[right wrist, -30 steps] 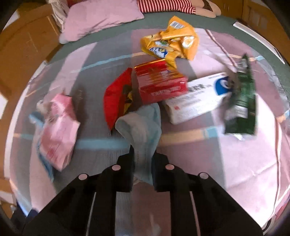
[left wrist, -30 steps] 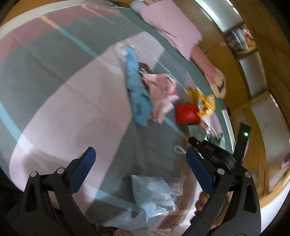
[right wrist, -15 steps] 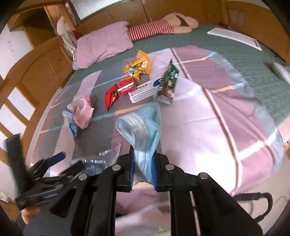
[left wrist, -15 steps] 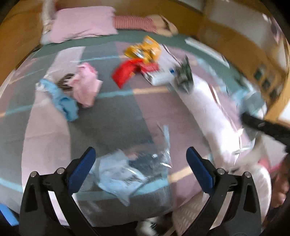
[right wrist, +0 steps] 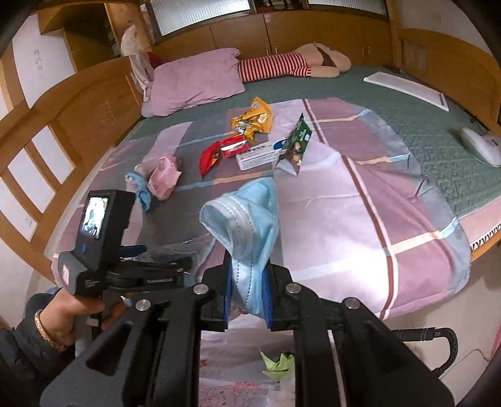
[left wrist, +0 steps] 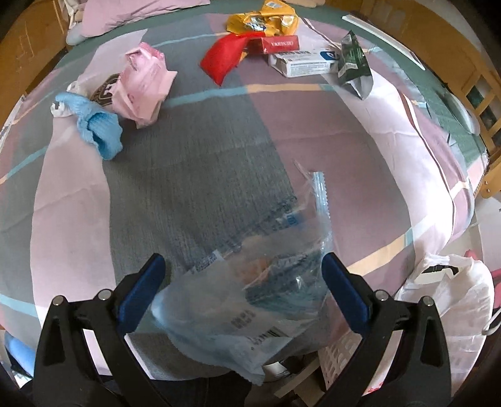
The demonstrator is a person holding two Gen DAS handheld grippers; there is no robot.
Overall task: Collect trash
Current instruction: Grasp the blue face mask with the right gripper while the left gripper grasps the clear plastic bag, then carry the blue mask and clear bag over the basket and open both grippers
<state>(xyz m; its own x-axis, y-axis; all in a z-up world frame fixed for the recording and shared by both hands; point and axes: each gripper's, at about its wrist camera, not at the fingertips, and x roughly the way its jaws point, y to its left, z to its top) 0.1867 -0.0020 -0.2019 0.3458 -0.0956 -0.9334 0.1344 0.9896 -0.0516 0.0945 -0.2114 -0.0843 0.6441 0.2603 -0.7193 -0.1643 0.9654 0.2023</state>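
Holding a crumpled light-blue pleated face mask (right wrist: 247,225) between its blue pads, our right gripper (right wrist: 247,300) is clamped tight on it, and the mask stands up from the jaws above the near edge of the bed (right wrist: 391,200). Below this gripper we see a thin white plastic bag (right wrist: 231,353) on the floor with a scrap of green paper (right wrist: 278,364) in it. Our left gripper (left wrist: 241,291) has its blue pads set wide apart on either side of a clear crinkled plastic wrapper with printed text (left wrist: 250,300); we see no pad pressing on it. Farther up the patchwork bedspread lie a pink crumpled packet (left wrist: 142,83), a light-blue rolled cloth (left wrist: 97,130), a red foil pouch (left wrist: 222,58), a red carton (left wrist: 280,45), a yellow snack bag (left wrist: 263,22), a white oblong box (left wrist: 303,62) and a dark-green foil packet (left wrist: 353,64)
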